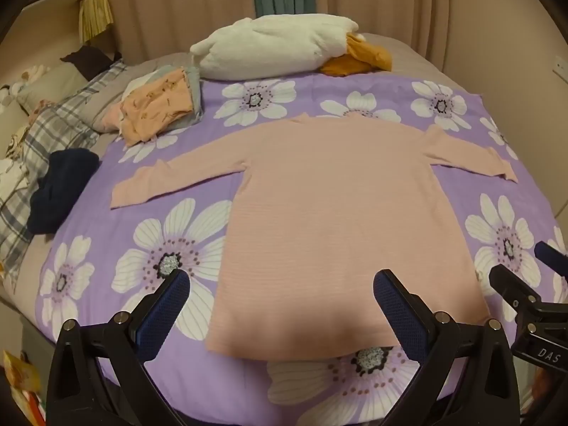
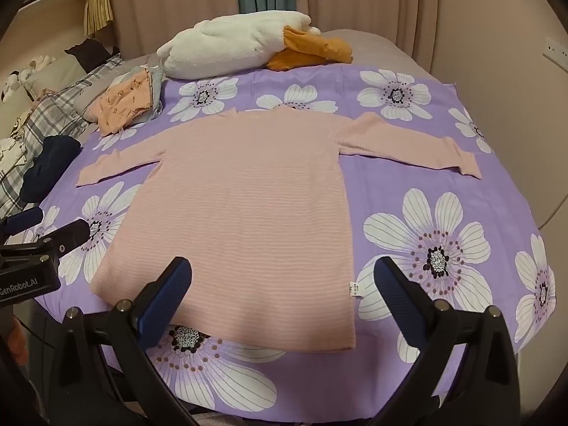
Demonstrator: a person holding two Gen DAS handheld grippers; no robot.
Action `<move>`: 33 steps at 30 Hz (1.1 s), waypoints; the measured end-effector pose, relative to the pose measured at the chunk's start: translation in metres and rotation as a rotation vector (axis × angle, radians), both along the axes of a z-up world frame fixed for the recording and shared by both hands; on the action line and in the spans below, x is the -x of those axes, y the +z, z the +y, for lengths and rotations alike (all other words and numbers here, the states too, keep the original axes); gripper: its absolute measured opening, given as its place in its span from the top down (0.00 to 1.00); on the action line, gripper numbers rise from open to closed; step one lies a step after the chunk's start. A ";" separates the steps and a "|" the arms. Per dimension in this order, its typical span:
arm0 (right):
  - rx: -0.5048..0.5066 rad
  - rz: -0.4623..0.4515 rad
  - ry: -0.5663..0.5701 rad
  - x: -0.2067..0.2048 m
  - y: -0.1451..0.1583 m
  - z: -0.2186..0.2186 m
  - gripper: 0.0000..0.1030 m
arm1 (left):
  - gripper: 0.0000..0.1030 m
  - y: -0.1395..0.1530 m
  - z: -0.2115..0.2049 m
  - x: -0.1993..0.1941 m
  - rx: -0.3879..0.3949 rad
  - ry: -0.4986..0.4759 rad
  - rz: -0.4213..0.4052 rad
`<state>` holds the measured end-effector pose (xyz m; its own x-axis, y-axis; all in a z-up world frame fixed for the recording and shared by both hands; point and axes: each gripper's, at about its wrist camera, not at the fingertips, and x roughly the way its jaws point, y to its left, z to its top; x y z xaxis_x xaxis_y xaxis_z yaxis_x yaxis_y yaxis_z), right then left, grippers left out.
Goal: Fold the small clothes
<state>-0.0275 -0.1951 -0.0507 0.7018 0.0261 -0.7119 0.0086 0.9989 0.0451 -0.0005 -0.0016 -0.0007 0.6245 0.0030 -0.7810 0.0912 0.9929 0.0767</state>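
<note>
pink long-sleeved top (image 1: 330, 206) lies flat, neck away, hem near both wide-open, empty hand-held grippers (image 1: 280, 284) (image 2: 284, 277), sleeves sideways.

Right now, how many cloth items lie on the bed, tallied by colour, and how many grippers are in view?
Pink top, spread flat: 1
Peach folded pile: 1
Dark navy garment: 1
White and orange plush: 1
Open grippers: 2, left gripper, right gripper
Total: 6

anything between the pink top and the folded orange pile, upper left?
Only bare purple flowered sheet separates the pink top from the folded orange pile; nothing else lies there. Clearest in the right wrist view.
</note>
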 end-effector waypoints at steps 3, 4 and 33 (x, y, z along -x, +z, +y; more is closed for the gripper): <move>-0.004 -0.003 -0.002 0.000 0.002 0.002 0.00 | 0.01 0.000 0.001 0.000 0.002 -0.001 0.001; -0.004 -0.002 -0.002 0.000 0.002 0.002 0.00 | 0.01 0.000 0.001 0.000 0.001 -0.002 0.002; 0.001 0.006 0.001 0.003 0.001 0.001 0.00 | 0.01 -0.003 -0.006 0.002 0.001 -0.003 -0.003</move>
<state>-0.0303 -0.1945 -0.0502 0.6972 0.0263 -0.7164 0.0079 0.9990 0.0444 -0.0028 -0.0077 -0.0040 0.6265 0.0007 -0.7794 0.0937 0.9927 0.0762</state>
